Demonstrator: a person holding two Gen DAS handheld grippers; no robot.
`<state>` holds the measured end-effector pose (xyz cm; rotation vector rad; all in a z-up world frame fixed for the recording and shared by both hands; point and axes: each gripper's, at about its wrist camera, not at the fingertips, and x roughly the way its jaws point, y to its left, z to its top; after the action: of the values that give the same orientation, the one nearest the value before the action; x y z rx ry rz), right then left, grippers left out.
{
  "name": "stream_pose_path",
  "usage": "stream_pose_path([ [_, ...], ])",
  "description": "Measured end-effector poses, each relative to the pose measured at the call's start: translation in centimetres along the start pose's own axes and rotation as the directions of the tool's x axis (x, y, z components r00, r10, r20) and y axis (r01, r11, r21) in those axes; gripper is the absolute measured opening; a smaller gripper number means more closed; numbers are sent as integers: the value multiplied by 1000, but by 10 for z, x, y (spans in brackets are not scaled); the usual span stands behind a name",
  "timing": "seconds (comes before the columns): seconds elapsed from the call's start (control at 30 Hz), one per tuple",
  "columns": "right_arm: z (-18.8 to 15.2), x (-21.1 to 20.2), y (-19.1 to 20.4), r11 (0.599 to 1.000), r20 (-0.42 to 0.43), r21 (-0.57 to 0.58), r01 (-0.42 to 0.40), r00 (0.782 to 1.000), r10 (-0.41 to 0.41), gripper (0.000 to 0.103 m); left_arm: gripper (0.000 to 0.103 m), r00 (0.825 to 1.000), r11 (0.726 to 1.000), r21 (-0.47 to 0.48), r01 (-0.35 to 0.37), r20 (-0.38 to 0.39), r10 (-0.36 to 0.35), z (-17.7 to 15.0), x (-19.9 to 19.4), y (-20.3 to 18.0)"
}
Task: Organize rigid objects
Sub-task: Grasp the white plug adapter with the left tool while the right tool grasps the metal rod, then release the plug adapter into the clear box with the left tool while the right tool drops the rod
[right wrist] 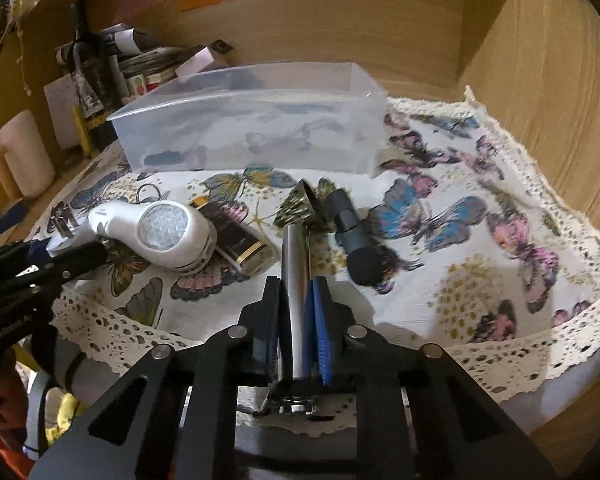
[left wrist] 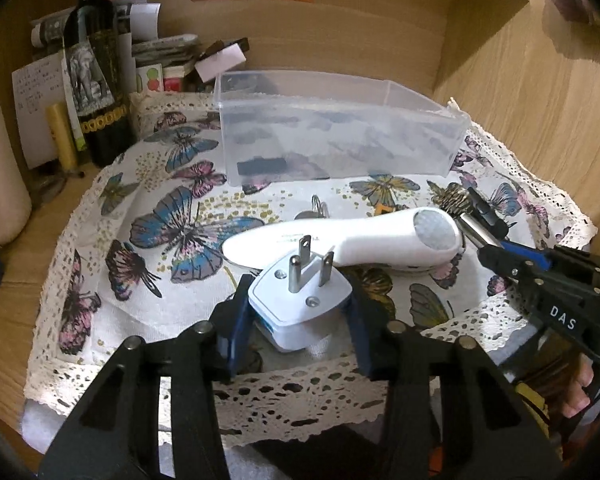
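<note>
My left gripper (left wrist: 298,304) is shut on a white plug adapter (left wrist: 300,300), prongs up, just above the butterfly cloth (left wrist: 112,216). A white handheld lamp (left wrist: 352,240) lies just beyond it; it also shows in the right wrist view (right wrist: 156,236). My right gripper (right wrist: 296,300) is shut on a steel-handled tool (right wrist: 294,276) with a brass toothed head (right wrist: 304,208). A clear plastic box (right wrist: 252,128) stands at the back, also in the left wrist view (left wrist: 340,132), with a dark item (left wrist: 262,166) inside.
A black-and-gold cylinder (right wrist: 236,236), a black microphone-like piece (right wrist: 354,240) and a key ring (left wrist: 318,208) lie on the cloth. A wine bottle (left wrist: 96,92), papers and a cream mug (right wrist: 22,156) crowd the back left. Wooden walls (right wrist: 540,100) enclose the right and rear.
</note>
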<state>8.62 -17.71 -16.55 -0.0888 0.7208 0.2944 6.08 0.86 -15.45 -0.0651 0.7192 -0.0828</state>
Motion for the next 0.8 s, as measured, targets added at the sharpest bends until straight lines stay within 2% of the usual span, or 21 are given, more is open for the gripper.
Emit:
stream_pose_path([
  [0.27,24,-35,-8,1000,121,6,-3,993,3,14,43,999,1000,23,11,49,-12,19,-19,0],
  [0.6,83,-61,-8,1000,266,-28,2,964,5,14,43,984,999,37,24,175,-31,81,-49,7],
  [0.8,127,-61,-13,999,317,-41,-8,948,20,14,43,979,999,45,15,202,-24,120,-47,12],
])
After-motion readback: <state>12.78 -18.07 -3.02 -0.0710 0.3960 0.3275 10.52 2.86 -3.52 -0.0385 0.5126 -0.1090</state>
